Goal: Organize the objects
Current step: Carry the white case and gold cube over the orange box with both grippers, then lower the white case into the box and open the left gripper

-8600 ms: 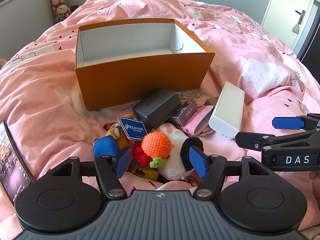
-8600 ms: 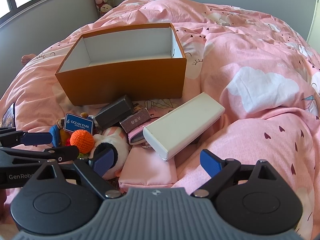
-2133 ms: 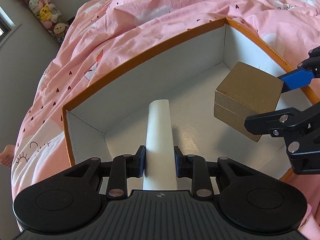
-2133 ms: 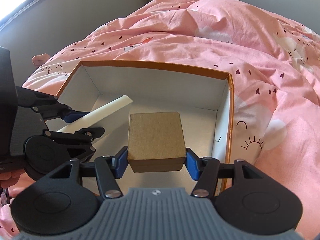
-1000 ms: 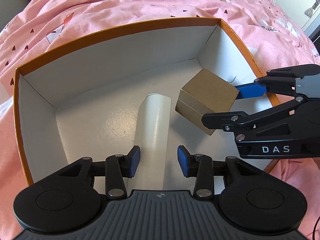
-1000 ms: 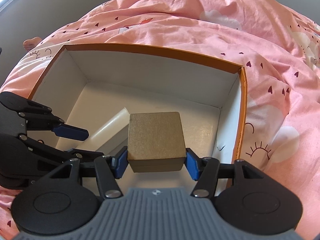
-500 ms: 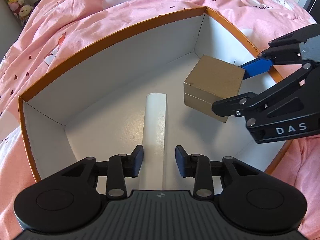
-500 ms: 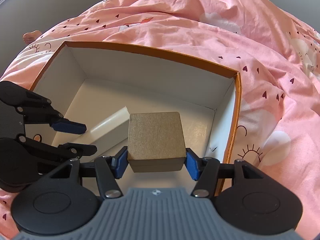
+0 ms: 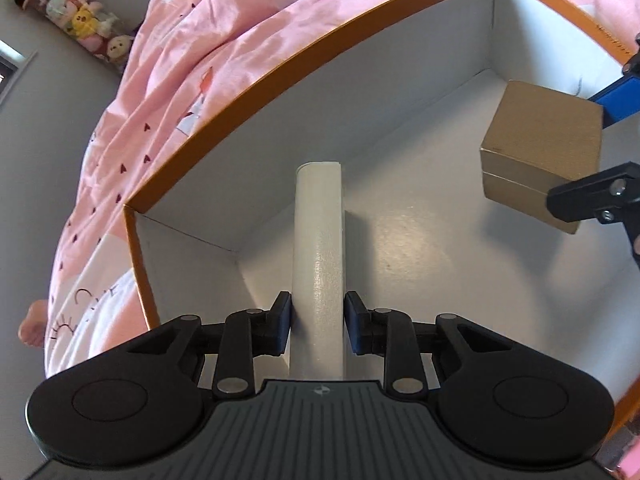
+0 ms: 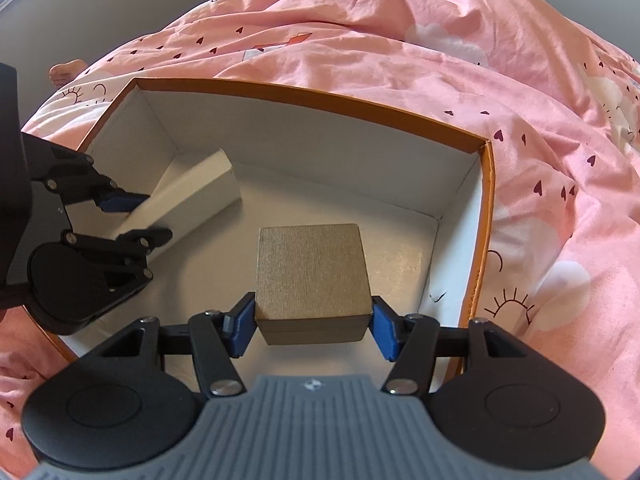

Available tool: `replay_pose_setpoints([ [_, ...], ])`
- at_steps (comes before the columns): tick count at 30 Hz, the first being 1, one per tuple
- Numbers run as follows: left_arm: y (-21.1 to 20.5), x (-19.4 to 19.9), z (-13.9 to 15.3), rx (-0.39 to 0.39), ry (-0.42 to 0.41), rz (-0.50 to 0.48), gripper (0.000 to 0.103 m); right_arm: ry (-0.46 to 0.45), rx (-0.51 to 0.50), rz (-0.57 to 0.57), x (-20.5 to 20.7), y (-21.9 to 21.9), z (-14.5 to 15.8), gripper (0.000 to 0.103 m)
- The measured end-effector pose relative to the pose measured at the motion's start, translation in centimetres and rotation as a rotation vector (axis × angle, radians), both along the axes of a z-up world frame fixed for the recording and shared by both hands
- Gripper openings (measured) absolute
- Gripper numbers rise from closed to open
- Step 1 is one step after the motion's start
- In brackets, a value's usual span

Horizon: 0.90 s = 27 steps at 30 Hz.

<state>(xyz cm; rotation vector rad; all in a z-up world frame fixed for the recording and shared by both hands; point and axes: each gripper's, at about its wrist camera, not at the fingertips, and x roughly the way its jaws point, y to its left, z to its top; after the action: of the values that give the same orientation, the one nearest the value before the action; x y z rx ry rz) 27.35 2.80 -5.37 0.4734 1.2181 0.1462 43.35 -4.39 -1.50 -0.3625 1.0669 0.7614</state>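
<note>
The left gripper (image 9: 318, 326) clamps the white box (image 9: 319, 248), whose near end its body hides. The right gripper (image 10: 312, 326) pinches the brown box (image 10: 310, 276) at 3 o'clock, inside the orange box (image 10: 486, 216).

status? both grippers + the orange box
Left gripper shut on white box, inside orange box. Right gripper shut on gold box, held above the floor. Nothing blocking.

The open box (image 10: 486, 216) sits on the bedspread (image 10: 400, 32). Inside it, the long carton (image 9: 318, 240) lies toward the left end (one end near the corner), with the square case (image 10: 312, 276) to its right, well apart from it.
</note>
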Motion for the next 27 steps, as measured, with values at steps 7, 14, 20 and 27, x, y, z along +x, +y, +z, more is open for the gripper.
replay_pose_setpoints([
  [7,-1.6,-0.2,-1.7,0.053,0.014,-0.036,0.038,-0.005,-0.011,0.02,-0.1,0.5,-0.7,0.061],
  [14,0.4,0.0,2.1,-0.301,0.065,-0.031,0.051,-0.026,-0.026,0.038,-0.1,0.1,-0.4,0.061],
  [20,0.3,0.1,2.9,-0.312,0.038,-0.067,0.052,-0.039,-0.045,0.061,-0.2,0.0,-0.2,0.061],
  [27,-1.2,2.9,0.9,-0.229,0.009,-0.274,0.053,-0.067,-0.082,0.121,-0.2,0.6,-0.1,0.061],
])
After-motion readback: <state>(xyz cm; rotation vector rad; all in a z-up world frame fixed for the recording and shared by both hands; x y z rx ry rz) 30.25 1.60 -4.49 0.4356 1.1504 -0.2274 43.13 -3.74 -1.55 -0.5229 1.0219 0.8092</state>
